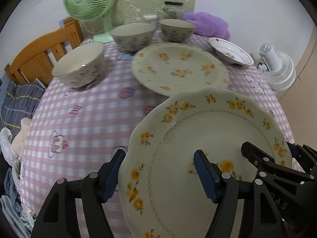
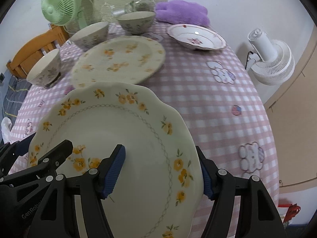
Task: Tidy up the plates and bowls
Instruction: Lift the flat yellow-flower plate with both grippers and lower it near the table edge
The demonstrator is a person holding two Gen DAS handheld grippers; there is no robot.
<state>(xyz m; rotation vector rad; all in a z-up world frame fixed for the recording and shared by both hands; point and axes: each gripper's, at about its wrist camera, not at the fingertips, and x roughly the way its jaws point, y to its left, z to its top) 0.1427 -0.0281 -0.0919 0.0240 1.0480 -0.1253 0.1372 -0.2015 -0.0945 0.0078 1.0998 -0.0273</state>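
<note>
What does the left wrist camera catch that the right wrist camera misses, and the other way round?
Only the left wrist view shows a heap of clothes beside the table. Only the right shows a red object on the floor. Both show the scalloped plate straddled by the left gripper and right gripper, the round flowered plate, three bowls and the green fan.

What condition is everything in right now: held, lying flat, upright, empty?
Scalloped plate: gripped by both tongs.
Left tongs: clamped on its left rim.
Right tongs: clamped on its right rim.
Round plate: flat, empty.
Three bowls: upright, empty.
Pink-flowered dish: empty.
</note>
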